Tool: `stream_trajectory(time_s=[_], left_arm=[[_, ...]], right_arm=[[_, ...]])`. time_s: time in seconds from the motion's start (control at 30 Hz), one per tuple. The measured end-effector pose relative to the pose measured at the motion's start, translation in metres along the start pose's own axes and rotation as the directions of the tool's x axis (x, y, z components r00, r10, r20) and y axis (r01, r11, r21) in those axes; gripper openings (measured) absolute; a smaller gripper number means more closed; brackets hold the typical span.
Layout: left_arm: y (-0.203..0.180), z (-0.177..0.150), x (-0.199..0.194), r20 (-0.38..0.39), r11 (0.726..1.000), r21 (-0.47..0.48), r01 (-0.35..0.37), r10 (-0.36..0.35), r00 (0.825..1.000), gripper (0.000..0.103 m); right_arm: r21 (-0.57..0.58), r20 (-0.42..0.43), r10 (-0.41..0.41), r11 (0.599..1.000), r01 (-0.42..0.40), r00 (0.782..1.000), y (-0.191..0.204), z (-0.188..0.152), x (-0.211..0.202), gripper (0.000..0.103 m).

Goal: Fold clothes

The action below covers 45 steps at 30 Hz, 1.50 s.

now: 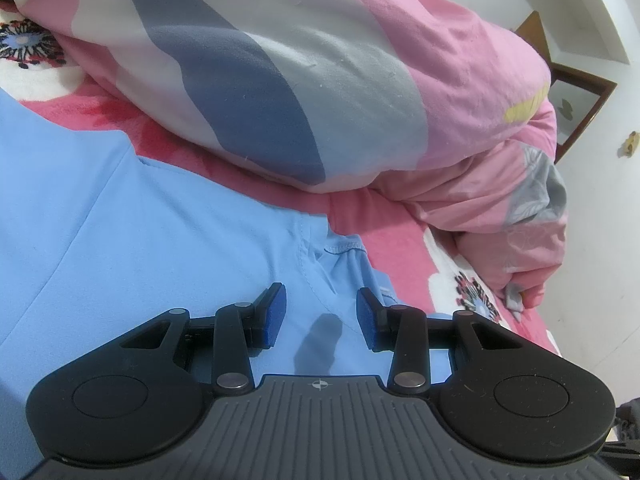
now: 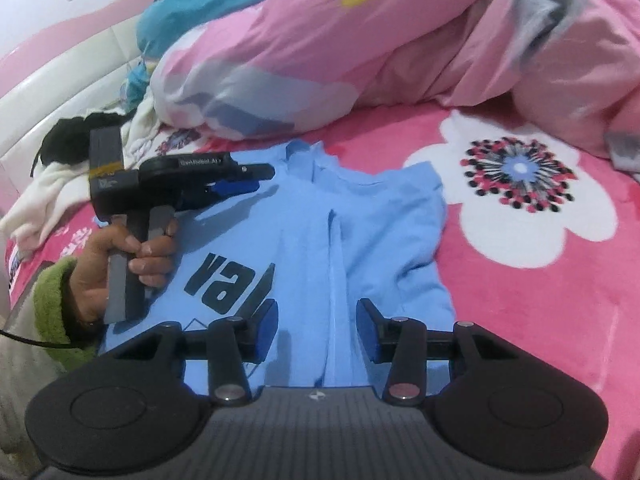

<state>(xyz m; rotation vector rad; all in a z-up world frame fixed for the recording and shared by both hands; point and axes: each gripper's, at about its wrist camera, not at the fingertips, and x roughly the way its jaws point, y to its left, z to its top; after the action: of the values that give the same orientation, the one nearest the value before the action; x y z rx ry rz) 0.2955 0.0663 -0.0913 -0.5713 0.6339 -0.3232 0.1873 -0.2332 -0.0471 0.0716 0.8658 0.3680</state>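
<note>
So the light blue t-shirt [image 2: 352, 216] is lying flat on the pink flowered bedspread [image 2: 520, 320], filling the centre and lower middle of the right wrist view, with dark lettering near its lower left part. It looks partly folded already, a long crease runs up the middle. In the left wrist view the same shirt covers the left and bottom centre, with a stitched hem bunched up just above the fingers.

The right gripper [image 2: 316, 330] sits over the shirt at the bottom of its view, blue pads spread apart, nothing between them. The left gripper [image 1: 320, 316] is likewise wide apart over the fabric, gripping nothing. You can also see it from the side at the left of the right wrist view, held by a hand [image 2: 116, 264] with a green fuzzy sleeve [image 2: 52, 308].

A pink, white and grey-blue duvet [image 1: 280, 80] is heaped across the top of both views, touching the shirt's far edge.
</note>
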Motion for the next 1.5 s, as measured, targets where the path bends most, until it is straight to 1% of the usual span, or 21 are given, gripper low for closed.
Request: stream_trajectory(time_s=[0.17,0.23,0.27,0.33,0.37,0.43,0.57,0.6,0.7,0.73,0.77,0.9,0.97,1.07,1.17,1.3,1.4,1.43,1.5], left_arm=[[0.0,0.0,0.0,0.0,1.0,-0.001,0.001,-0.001,1.0,0.039],[0.0,0.0,0.001,0.0,1.0,-0.001,0.001,-0.001,1.0,0.039],[0.0,0.0,0.001,0.0,1.0,-0.001,0.001,-0.001,1.0,0.039],[0.0,0.0,0.001,0.0,1.0,0.0,0.002,-0.002,1.0,0.039],[0.0,0.0,0.001,0.0,1.0,-0.001,0.002,-0.002,1.0,0.039],[0.001,0.0,0.001,0.0,1.0,-0.002,0.002,-0.002,1.0,0.039],[0.001,0.0,0.002,0.0,1.0,-0.004,0.004,-0.004,1.0,0.039],[0.001,0.0,0.002,0.0,1.0,-0.005,0.004,-0.004,1.0,0.039],[0.001,0.0,0.002,0.0,1.0,-0.006,0.005,-0.005,1.0,0.039],[0.001,0.0,0.002,0.0,1.0,-0.006,0.005,-0.005,1.0,0.039],[0.001,0.0,0.002,0.0,1.0,-0.006,0.005,-0.005,1.0,0.039],[0.002,0.0,0.002,0.0,1.0,-0.008,0.006,-0.006,1.0,0.039],[0.002,0.001,0.002,0.0,1.0,-0.009,0.006,-0.006,1.0,0.039],[0.002,0.001,0.002,0.0,1.0,-0.01,0.007,-0.007,1.0,0.039],[0.003,0.001,0.002,0.0,1.0,-0.011,0.009,-0.009,1.0,0.039],[0.003,0.001,0.002,0.0,1.0,-0.012,0.01,-0.01,1.0,0.039],[0.003,0.0,0.002,0.0,1.0,-0.012,0.009,-0.009,1.0,0.039],[0.003,0.0,0.002,0.001,1.0,-0.012,0.009,-0.009,1.0,0.039],[0.003,0.0,0.002,0.001,1.0,-0.012,0.009,-0.009,1.0,0.039]], right_arm=[[0.006,-0.038,-0.013,1.0,0.013,0.999,-0.003,0.001,0.028,0.044],[-0.03,-0.032,-0.021,0.999,0.02,0.999,0.003,0.0,0.026,0.043],[-0.047,-0.028,-0.025,0.999,0.024,0.999,0.007,-0.001,0.026,0.039],[-0.112,-0.014,-0.033,0.993,0.032,0.999,0.019,-0.004,0.021,0.035],[-0.151,-0.009,-0.046,0.988,0.044,0.999,0.025,-0.005,0.019,0.035],[-0.231,-0.006,-0.063,0.971,0.06,0.998,0.036,-0.007,0.018,0.035],[-0.347,0.036,-0.118,0.93,0.123,0.992,0.052,-0.009,0.016,0.033],[-0.362,0.046,-0.118,0.924,0.126,0.992,0.055,-0.008,0.014,0.033],[-0.438,0.085,-0.167,0.879,0.187,0.982,0.066,-0.011,0.013,0.033],[-0.464,0.091,-0.164,0.866,0.188,0.982,0.071,-0.013,0.013,0.033],[-0.478,0.085,-0.15,0.861,0.172,0.985,0.074,-0.014,0.013,0.033],[-0.517,0.085,-0.126,0.842,0.152,0.988,0.086,-0.016,0.015,0.032],[-0.517,0.099,-0.123,0.842,0.156,0.987,0.087,-0.013,0.017,0.032],[-0.464,0.112,-0.126,0.871,0.164,0.986,0.077,0.0,0.024,0.032],[-0.364,0.085,-0.102,0.923,0.126,0.991,0.058,0.015,0.038,0.032],[-0.178,0.032,-0.05,0.982,0.055,0.998,0.026,0.026,0.056,0.032],[-0.096,0.023,-0.008,0.995,0.01,1.0,0.013,0.024,0.058,0.033],[-0.098,0.024,-0.003,0.995,0.005,1.0,0.014,0.022,0.056,0.033],[-0.127,0.033,0.0,0.992,0.005,0.999,0.021,0.019,0.052,0.031]])
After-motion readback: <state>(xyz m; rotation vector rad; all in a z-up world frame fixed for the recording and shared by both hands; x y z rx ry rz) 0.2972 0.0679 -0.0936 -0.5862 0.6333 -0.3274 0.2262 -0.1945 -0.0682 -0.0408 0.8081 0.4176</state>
